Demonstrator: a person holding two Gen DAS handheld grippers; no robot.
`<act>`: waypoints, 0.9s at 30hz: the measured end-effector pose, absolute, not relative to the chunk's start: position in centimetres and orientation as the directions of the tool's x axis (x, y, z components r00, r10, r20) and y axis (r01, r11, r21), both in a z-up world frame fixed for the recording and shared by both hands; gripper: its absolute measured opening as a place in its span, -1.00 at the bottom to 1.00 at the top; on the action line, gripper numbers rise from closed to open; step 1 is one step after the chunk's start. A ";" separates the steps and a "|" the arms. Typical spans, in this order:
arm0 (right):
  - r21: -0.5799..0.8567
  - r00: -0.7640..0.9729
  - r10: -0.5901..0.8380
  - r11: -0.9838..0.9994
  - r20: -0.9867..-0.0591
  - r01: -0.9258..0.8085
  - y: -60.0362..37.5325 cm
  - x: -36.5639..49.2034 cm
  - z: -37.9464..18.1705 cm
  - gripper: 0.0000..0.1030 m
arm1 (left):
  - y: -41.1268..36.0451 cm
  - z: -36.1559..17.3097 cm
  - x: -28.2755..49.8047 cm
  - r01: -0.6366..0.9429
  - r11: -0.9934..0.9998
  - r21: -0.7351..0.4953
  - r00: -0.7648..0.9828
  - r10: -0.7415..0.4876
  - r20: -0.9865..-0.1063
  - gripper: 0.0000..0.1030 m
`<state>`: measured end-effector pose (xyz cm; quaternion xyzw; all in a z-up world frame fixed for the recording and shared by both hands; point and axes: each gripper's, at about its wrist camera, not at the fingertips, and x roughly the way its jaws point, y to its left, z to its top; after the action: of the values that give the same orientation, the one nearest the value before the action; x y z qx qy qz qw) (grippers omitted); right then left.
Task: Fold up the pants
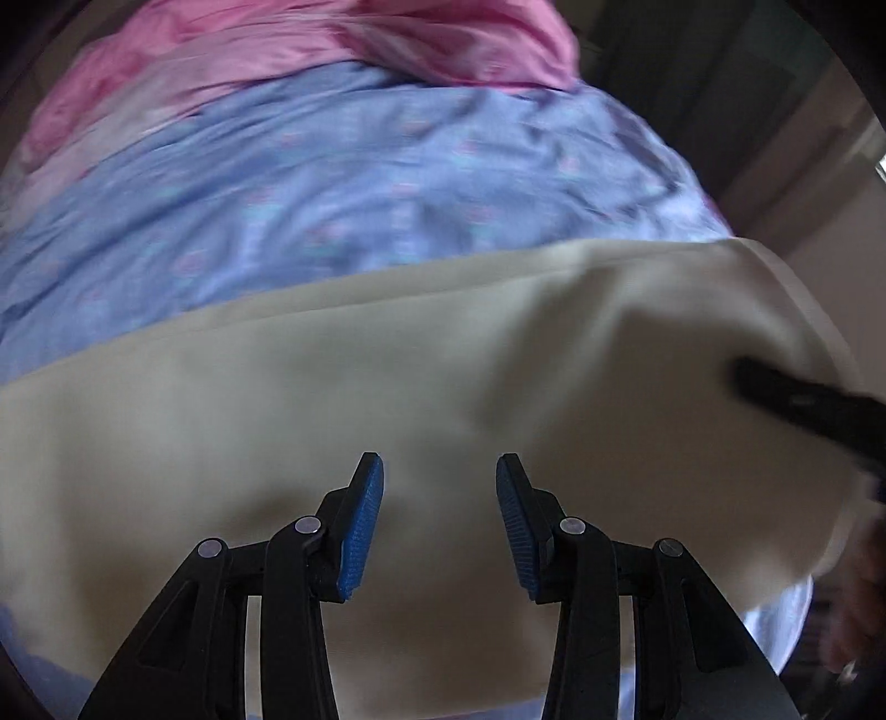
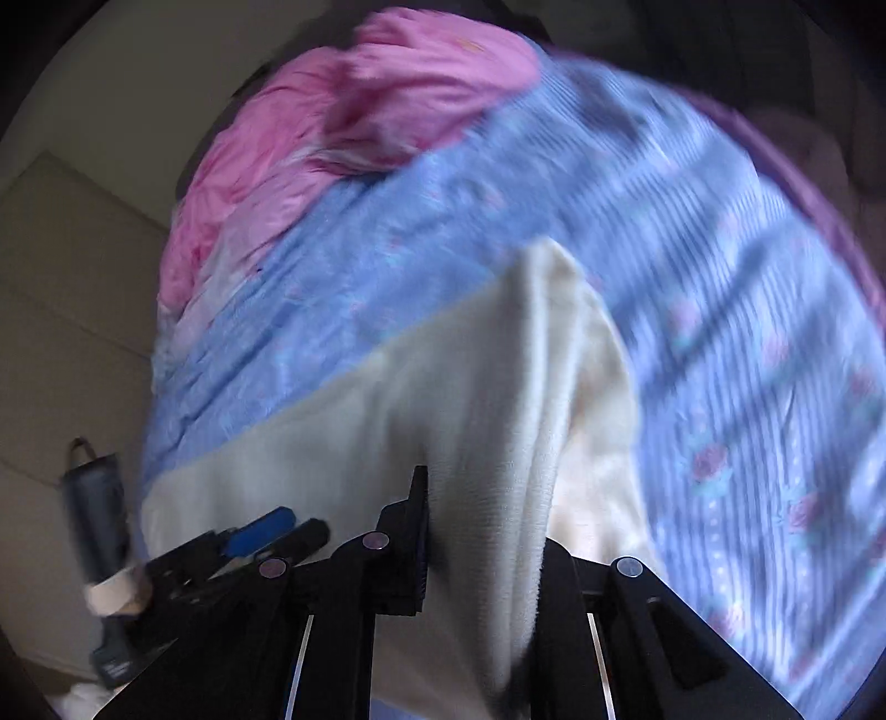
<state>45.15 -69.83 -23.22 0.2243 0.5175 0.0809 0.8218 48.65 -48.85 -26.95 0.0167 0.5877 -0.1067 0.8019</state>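
The cream pants (image 1: 387,376) lie spread across a blue flowered bedsheet (image 1: 343,188). My left gripper (image 1: 439,471) hovers just above the pants, open and empty, its blue pads apart. My right gripper (image 2: 487,498) is shut on a raised fold of the pants (image 2: 498,387), and the cloth hides its right finger. The right gripper shows as a dark bar at the right edge of the left wrist view (image 1: 803,404). The left gripper shows at the lower left of the right wrist view (image 2: 260,537).
A crumpled pink cover (image 1: 332,50) lies at the far end of the bed, also in the right wrist view (image 2: 343,122). The bedsheet (image 2: 747,360) runs to the right. Beige floor (image 2: 66,310) lies off the bed's left side.
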 end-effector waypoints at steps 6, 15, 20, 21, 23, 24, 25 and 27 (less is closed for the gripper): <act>0.324 0.468 0.274 0.946 -0.840 0.027 -65.4 45.9 -18.9 -0.73 | -43.5 -32.2 50.9 0.056 0.980 -0.193 0.113 -0.198 -0.974 -0.18; 0.133 0.462 0.137 0.990 -0.876 -0.042 -56.1 45.5 -13.6 -0.73 | -34.9 -23.2 47.7 0.092 0.948 -0.304 0.218 -0.317 -0.923 -0.73; 0.039 0.427 0.087 0.992 -0.900 -0.119 -48.8 45.8 -12.2 -0.73 | -28.9 -18.9 45.9 0.070 0.954 -0.290 0.274 -0.298 -0.915 -0.73; 0.030 0.424 0.084 0.991 -0.902 -0.134 -47.4 45.8 -12.1 -0.73 | -27.6 -18.3 45.6 0.068 0.958 -0.279 0.288 -0.286 -0.914 -0.73; 0.005 0.412 0.075 0.986 -0.908 -0.167 -43.9 45.9 -12.3 -0.73 | -24.5 -17.6 44.6 0.061 0.966 -0.251 0.306 -0.257 -0.917 -0.73; -0.004 0.402 0.071 0.983 -0.913 -0.184 -42.0 45.9 -12.6 -0.73 | -23.0 -17.5 44.2 0.058 0.969 -0.239 0.312 -0.245 -0.918 -0.73; -0.011 0.394 0.068 0.980 -0.917 -0.196 -40.3 46.0 -13.1 -0.73 | -21.1 -17.3 43.5 0.058 0.973 -0.223 0.317 -0.230 -0.920 -0.73; -0.019 0.376 0.062 0.978 -0.925 -0.208 -37.7 46.3 -14.1 -0.73 | -18.9 -17.5 42.9 0.059 0.978 -0.200 0.316 -0.209 -0.925 -0.73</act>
<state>46.29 -37.67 -14.12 -0.0660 0.5528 0.0814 0.8267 42.94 -18.88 -17.50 -0.0647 0.5788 -0.0826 0.8087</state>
